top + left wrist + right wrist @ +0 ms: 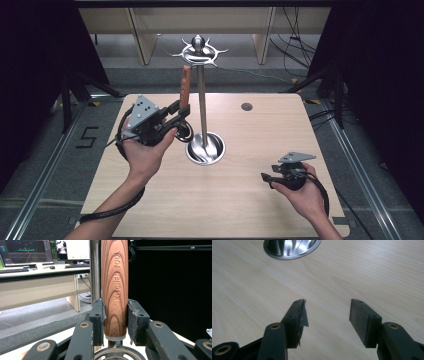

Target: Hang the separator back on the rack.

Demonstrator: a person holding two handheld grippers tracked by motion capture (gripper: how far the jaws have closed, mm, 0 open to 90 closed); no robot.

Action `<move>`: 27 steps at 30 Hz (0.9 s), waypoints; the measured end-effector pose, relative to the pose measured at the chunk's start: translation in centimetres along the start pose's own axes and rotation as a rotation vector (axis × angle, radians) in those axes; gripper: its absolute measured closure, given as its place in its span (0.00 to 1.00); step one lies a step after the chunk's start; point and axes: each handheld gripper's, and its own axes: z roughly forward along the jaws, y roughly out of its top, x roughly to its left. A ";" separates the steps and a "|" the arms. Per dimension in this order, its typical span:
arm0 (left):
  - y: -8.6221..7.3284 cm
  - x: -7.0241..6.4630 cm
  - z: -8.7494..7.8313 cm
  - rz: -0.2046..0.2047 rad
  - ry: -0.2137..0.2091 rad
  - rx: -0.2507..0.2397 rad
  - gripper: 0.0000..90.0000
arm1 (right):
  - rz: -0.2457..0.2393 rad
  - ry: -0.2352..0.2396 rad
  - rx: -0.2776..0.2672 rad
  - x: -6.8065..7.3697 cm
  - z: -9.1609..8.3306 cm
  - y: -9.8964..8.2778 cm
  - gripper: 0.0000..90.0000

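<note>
A kitchen tool with a wooden handle [185,85] [115,277] stands upright just left of the metal pole [201,100] [95,270] of a utensil stand. The handle's top reaches up beside the stand's crown of hooks [199,50]. My left gripper [182,111] [115,315] is shut on the lower end of the handle, with a pad pressed on each side. A metal ring [120,353] of the tool shows below the handle. My right gripper [265,178] [327,312] hovers low over the table at the front right, open with nothing between its jaws.
The stand's round steel base [205,148] [289,247] sits mid-table on the light wooden table [240,200]. A small dark disc [246,106] lies near the far edge. Black curtains flank both sides. A desk with monitors [27,250] stands beyond.
</note>
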 end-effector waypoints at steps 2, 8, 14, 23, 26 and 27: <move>0.1 0.0 0.1 -0.001 0.004 0.003 0.76 | -0.016 -0.004 -0.012 -0.1 0.1 -0.1 0.52; 0.4 0.0 0.7 0.004 0.018 0.008 0.76 | -0.011 -0.002 -0.010 -0.1 0.1 -0.1 0.52; 0.5 -0.2 1.5 0.014 0.048 0.017 0.76 | -0.015 -0.003 -0.011 -0.1 0.1 -0.1 0.52; 0.4 -0.3 2.5 0.021 0.077 0.020 0.75 | -0.015 -0.002 -0.007 -0.1 0.1 -0.1 0.52; 0.3 -0.3 2.7 0.025 0.082 0.023 0.75 | -0.017 -0.002 -0.007 -0.1 0.1 -0.1 0.52; 0.3 -0.3 2.8 0.024 0.083 0.024 0.75 | -0.018 -0.002 -0.006 -0.1 0.1 -0.1 0.52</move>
